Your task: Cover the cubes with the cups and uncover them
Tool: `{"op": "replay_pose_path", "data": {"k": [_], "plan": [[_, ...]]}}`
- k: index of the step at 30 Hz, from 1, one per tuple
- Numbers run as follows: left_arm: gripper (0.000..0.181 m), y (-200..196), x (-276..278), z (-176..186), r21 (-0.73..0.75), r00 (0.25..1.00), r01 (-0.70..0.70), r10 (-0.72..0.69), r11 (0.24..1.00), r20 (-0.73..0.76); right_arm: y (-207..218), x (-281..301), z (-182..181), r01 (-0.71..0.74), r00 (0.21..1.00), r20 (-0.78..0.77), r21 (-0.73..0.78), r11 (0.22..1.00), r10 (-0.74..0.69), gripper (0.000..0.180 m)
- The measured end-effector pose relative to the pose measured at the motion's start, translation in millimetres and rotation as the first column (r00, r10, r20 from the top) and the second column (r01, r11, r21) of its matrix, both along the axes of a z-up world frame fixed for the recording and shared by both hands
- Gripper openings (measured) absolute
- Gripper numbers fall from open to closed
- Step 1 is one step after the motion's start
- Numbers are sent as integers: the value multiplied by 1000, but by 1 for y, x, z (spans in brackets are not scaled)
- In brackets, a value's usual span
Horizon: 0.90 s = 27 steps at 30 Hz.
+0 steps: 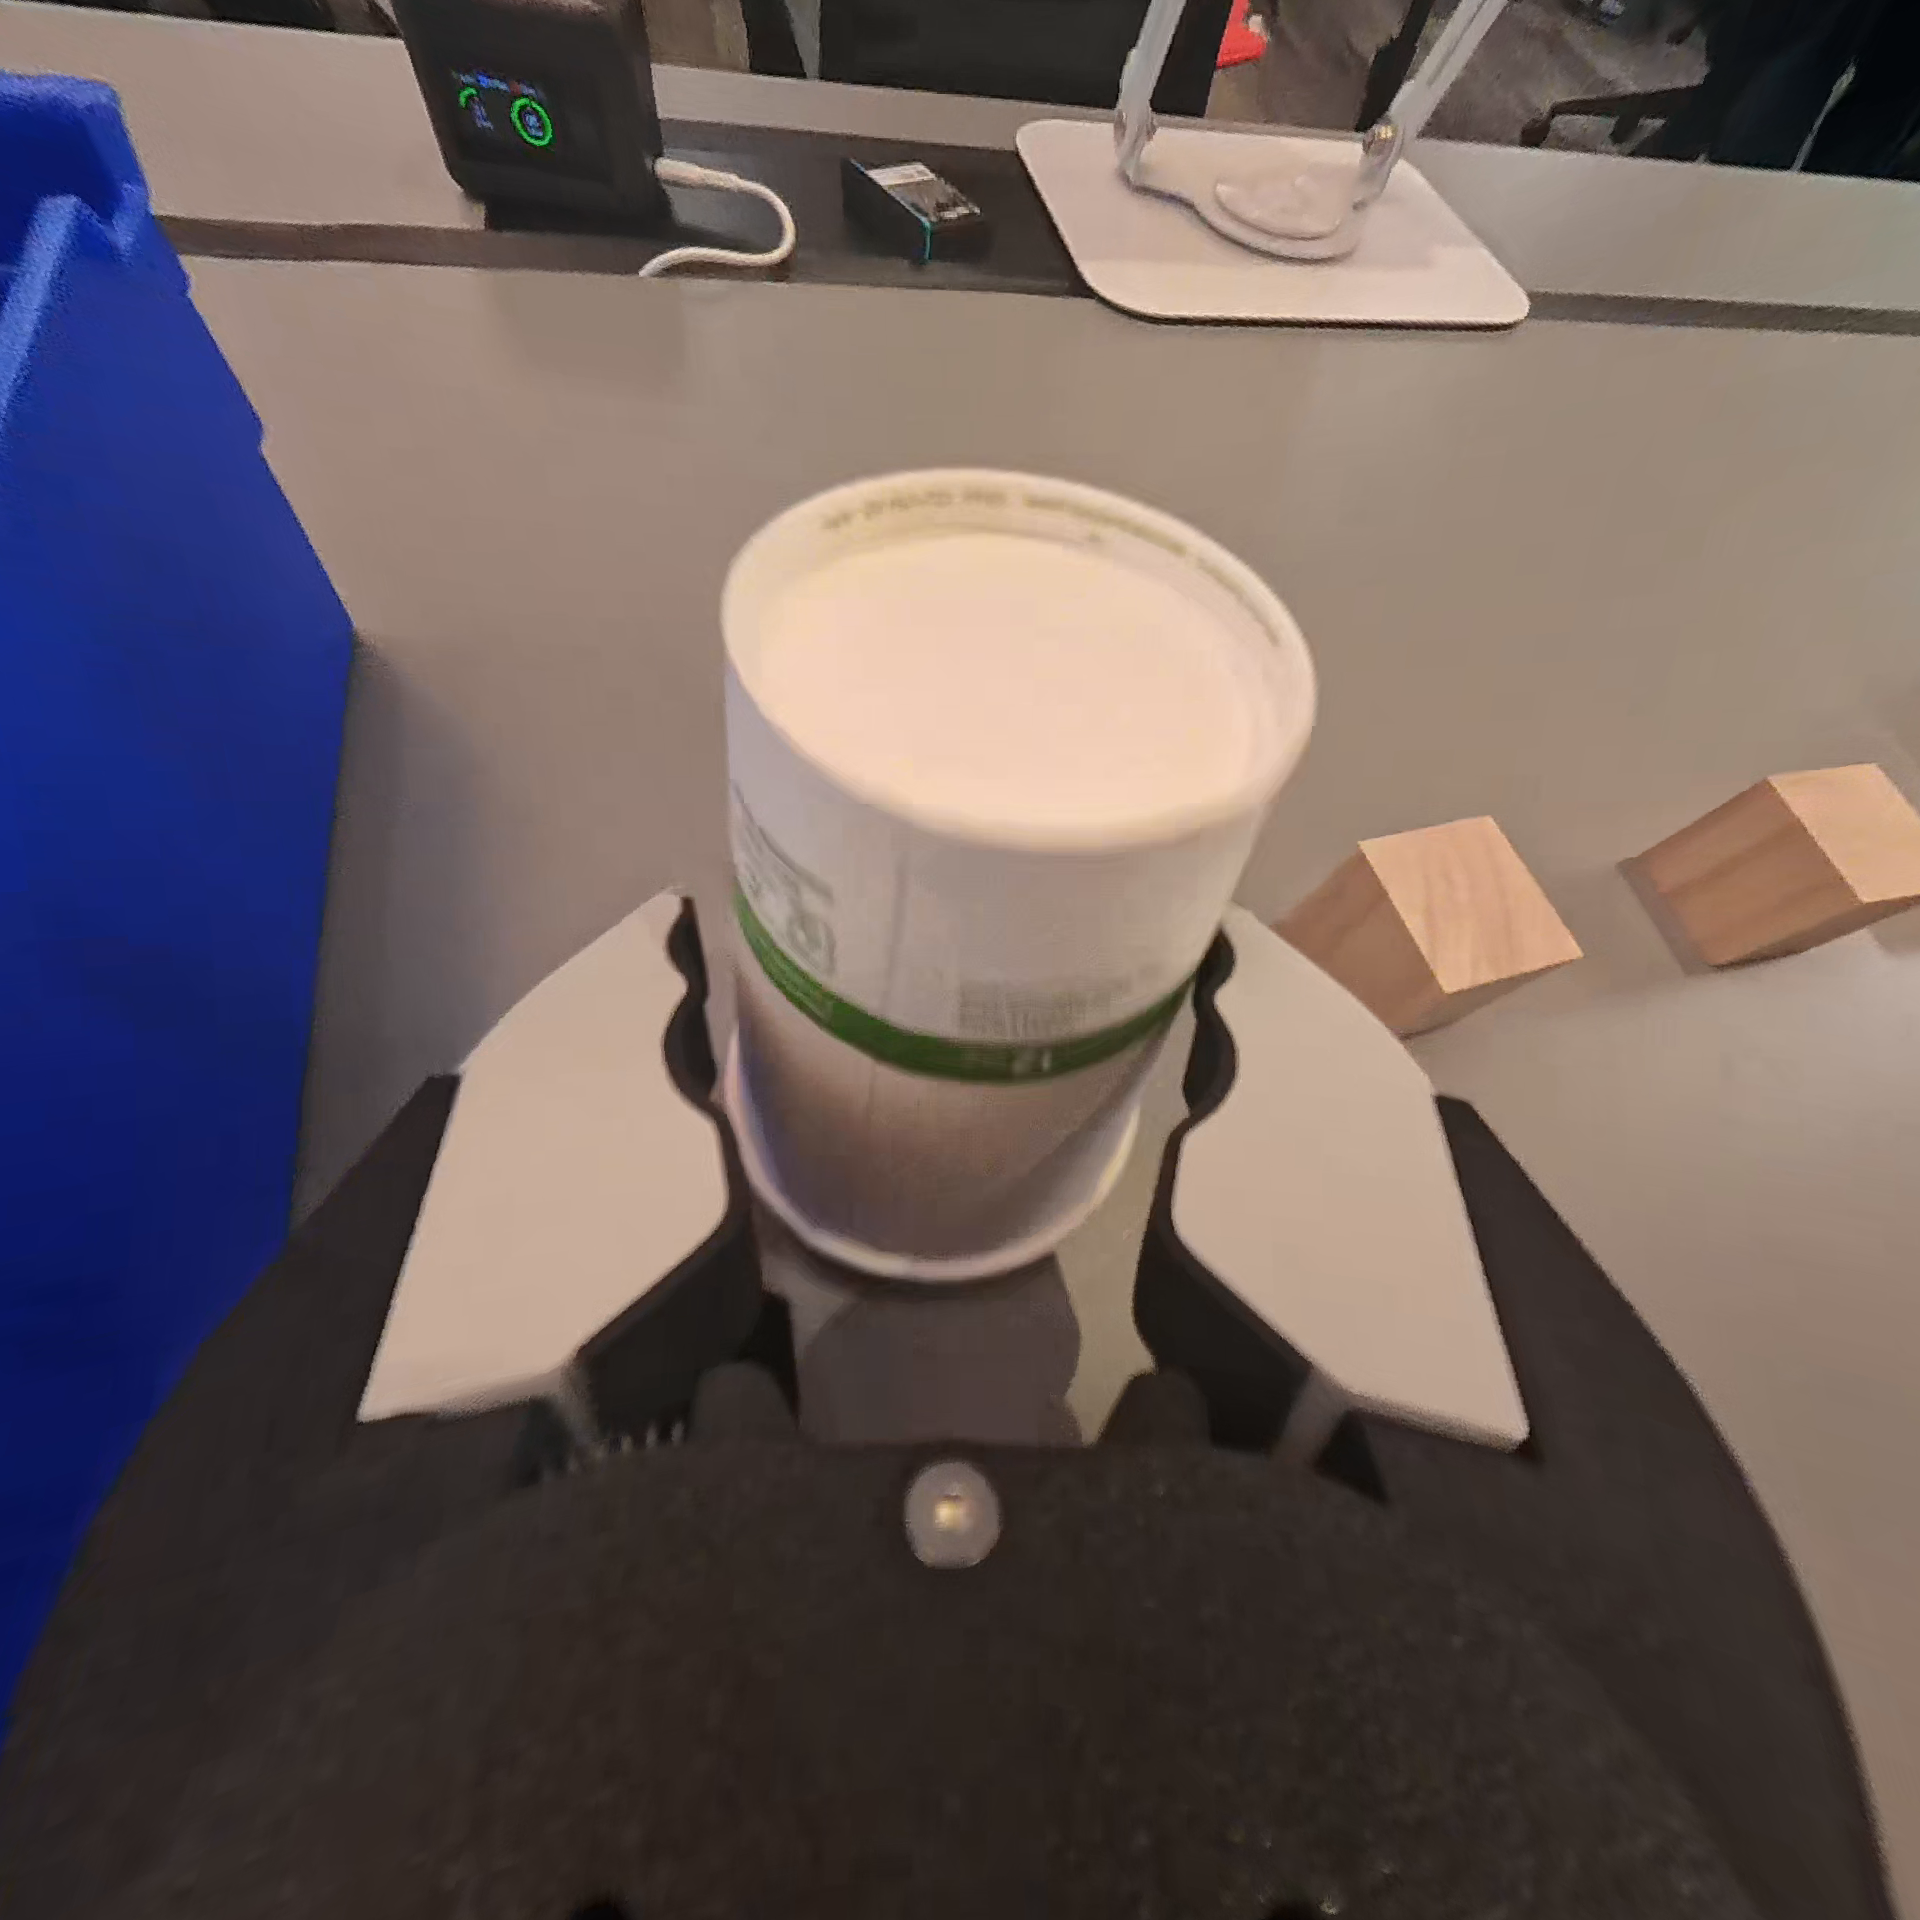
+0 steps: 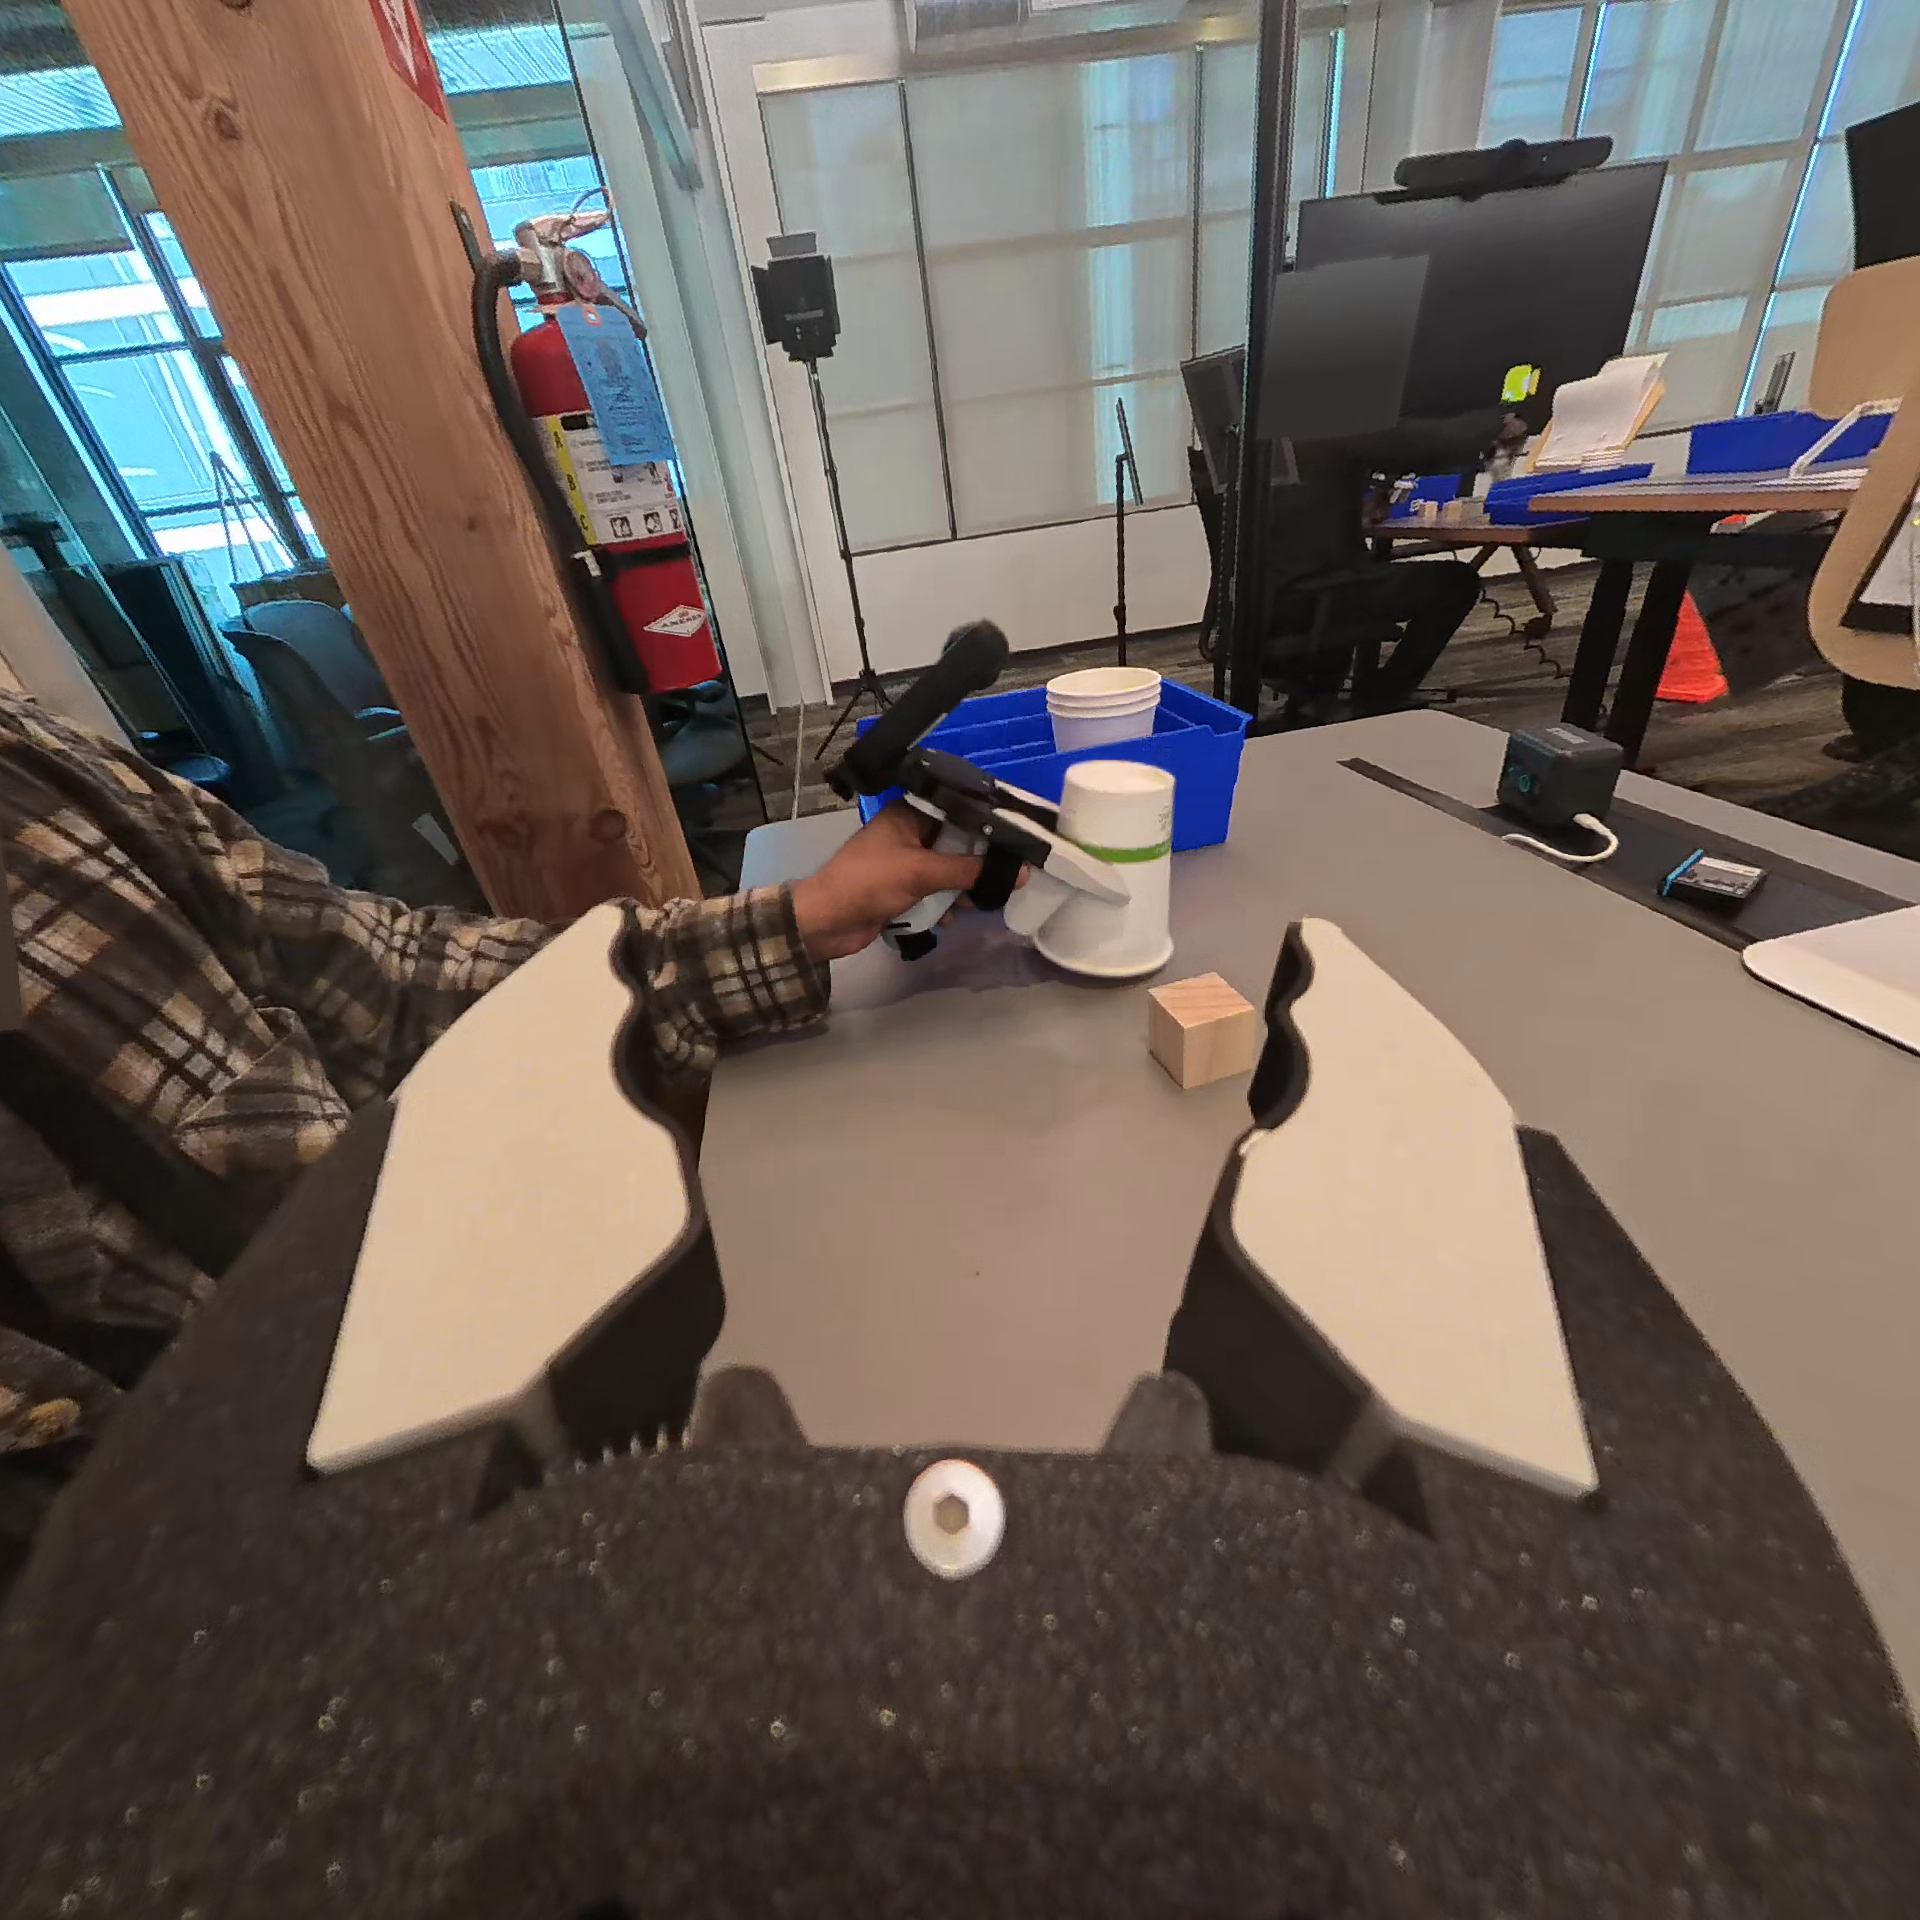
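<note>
- Our left gripper (image 1: 951,997) has its two fingers pressed against the sides of an upside-down white paper cup (image 1: 997,831) with a green band; the cup's flat base faces up and its wide rim points down toward the grey table (image 1: 1039,395).
- In the right wrist view that cup (image 2: 1112,868) tilts a little, its rim touching or just above the tabletop; we cannot tell which.
- Our right gripper (image 2: 956,1029) holds nothing, its jaws spread wide apart above the table.
- A wooden cube (image 2: 1202,1029) sits uncovered between the open right fingers and the tilted cup, just beside the cup's rim.
- The left wrist view shows two wooden cubes to the cup's right: the nearer cube (image 1: 1439,920) and a farther cube (image 1: 1777,862), apart from each other.
- A blue plastic bin (image 2: 1195,758) stands behind the cup, holding a stack of white cups (image 2: 1103,707).
- At the table's far side lie a small black device with a lit screen (image 1: 530,114) and a white cable (image 1: 727,223).
</note>
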<state>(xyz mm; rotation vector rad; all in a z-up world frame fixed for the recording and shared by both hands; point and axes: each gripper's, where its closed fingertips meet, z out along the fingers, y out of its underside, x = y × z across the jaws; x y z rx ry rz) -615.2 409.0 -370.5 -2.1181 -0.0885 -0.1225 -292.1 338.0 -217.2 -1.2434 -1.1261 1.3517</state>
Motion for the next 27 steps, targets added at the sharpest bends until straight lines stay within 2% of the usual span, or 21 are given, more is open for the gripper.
{"op": "replay_pose_path", "data": {"k": [4, 7, 11, 13, 16, 17, 19, 22, 25, 27], "plan": [[98, -3, -2, -3, -6, 999, -21, 21, 1000, 24, -3, 2, 2, -4, 1000, -2, 10, 1000, 4, 112], [120, -8, -8, 2, -9, 998, -68, 68, 998, -1, -5, 2, 3, -6, 1000, -2, 17, 1000, 6, 112], [135, -27, -9, 43, 83, 995, -92, 95, 992, -36, -6, 4, 4, -3, 1000, -1, 23, 1000, 3, 114], [130, -47, -13, 85, 157, 995, -66, 77, 985, -67, -6, 6, 4, -3, 1000, -1, 22, 1000, 3, 114], [102, -66, -47, 161, 268, 983, 15, 35, 963, -182, -7, 10, 3, 1, 1000, 1, 25, 1000, -1, 114], [91, -68, -57, 182, 264, 975, 88, -29, 961, -221, -7, 11, 2, -1, 1000, 3, 25, 1000, 1, 115], [74, -64, -75, 200, 151, 935, 264, -214, 953, -283, -8, 11, -1, -9, 1000, 12, 23, 1000, 9, 114], [53, -54, -99, 185, -167, 820, 464, -494, 870, -290, -11, 10, -3, -33, 999, 19, 20, 999, 32, 115], [52, -47, -125, 145, -487, 722, 477, -643, 731, -258, -15, 6, -3, -52, 998, 20, 21, 998, 51, 115], [48, -39, -141, 126, -593, 682, 443, -682, 673, -264, -16, 4, -3, -50, 999, 22, 27, 998, 50, 114]]}}
